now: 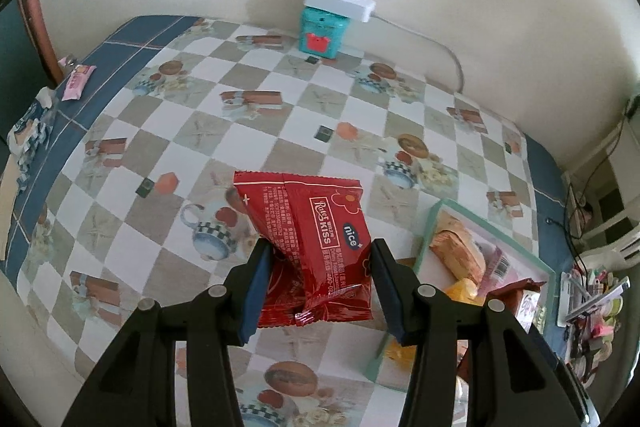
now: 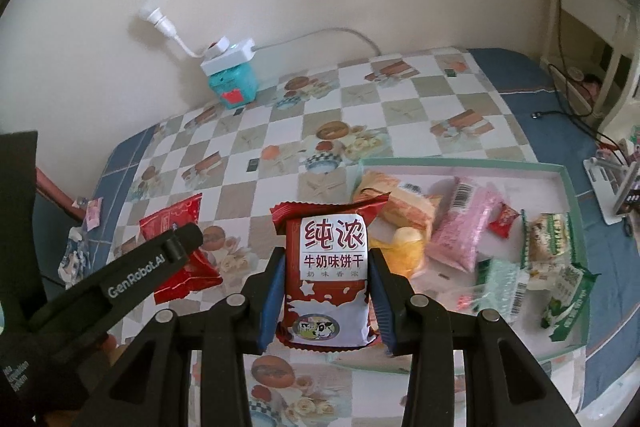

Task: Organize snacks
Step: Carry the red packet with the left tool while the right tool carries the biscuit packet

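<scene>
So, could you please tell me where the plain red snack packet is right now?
The red snack packet is clamped in the left hand-held gripper, above the checked tablecloth, left of the snack tray.

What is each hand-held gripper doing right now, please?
Left hand-held gripper: closed on a red packet, lifted off the table.
Right hand-held gripper: closed on a milk biscuit packet, also off the table.

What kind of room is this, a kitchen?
Probably a room at home, maybe a dining spot: a table with a checked tablecloth, a tray full of snacks, and a power strip by the wall.
</scene>
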### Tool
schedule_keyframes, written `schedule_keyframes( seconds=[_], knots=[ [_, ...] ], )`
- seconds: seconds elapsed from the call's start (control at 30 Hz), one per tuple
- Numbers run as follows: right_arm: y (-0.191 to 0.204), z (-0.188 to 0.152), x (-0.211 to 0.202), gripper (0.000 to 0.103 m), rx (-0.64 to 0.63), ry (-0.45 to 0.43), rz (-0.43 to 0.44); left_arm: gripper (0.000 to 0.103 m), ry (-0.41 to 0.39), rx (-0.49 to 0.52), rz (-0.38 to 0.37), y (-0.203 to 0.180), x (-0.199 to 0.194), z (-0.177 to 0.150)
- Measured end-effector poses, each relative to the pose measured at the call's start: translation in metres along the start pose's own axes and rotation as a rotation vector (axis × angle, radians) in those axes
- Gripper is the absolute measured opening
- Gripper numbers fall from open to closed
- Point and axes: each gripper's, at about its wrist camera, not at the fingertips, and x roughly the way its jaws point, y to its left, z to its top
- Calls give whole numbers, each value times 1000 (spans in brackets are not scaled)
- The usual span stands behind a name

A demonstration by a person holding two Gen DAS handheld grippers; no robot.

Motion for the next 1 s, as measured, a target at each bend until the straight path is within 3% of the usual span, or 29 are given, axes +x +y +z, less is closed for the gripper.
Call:
schedule_keyframes(
  seconds=[0.43, 1.0],
  knots=[
    [-68, 2, -6, 42, 115, 6, -77, 51, -7, 98, -6, -51, -1, -14],
    [-149, -4, -1, 42, 276, 41, -161, 51, -5, 283, -85, -125, -2, -43]
  ],
)
